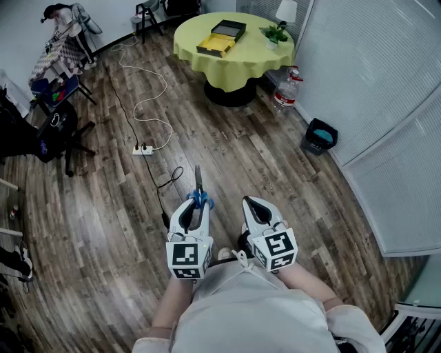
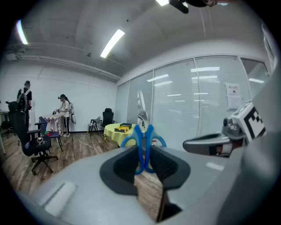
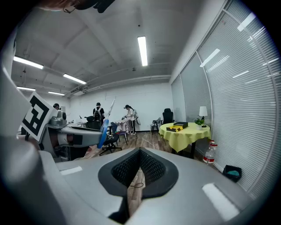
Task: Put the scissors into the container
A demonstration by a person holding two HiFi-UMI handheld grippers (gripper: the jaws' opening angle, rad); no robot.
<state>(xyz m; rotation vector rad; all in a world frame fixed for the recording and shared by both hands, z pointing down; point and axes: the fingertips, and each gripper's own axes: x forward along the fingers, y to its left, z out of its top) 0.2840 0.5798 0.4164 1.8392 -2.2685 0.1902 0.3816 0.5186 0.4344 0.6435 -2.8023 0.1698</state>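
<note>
**Scissors in left tongs, trays far across the floor**

Left tongs [image 1: 198,207] are clamped on the scissors [image 1: 198,187]. The ribbed black pads pinch the blue plastic loop handles, and the thin steel blades stick out forward, closed together. In the left gripper view the handles sit squarely between the pads [image 2: 156,163], blades pointing up and away. Right tongs [image 1: 251,204] are closed tip to tip with nothing between them, held just beside the left pair above the floor.

The round desk [image 1: 234,65] has a yellow cloth draped over its edge and stands well apart from both tongs. On it sit a shallow black tray [image 1: 229,29] and a yellow tray [image 1: 215,45], both rectangular and touching or nearly so. A potted plant [image 1: 275,33] and a white lamp [image 1: 286,10] stand near the desk's far right rim.

The floor [image 1: 103,227] is grey-brown wood plank, and a wide open strip runs from the tongs to the desk.

- On the left side of that strip are a white power strip [image 1: 143,149], a looping white cable [image 1: 148,96] and a black cable [image 1: 165,180].
- A plastic bottle [image 1: 288,89] stands at the desk's foot, with a dark bin [image 1: 320,136] against the slatted blind wall [image 1: 372,103] on the right.
- A black office chair [image 1: 58,131] stands far left.
</note>
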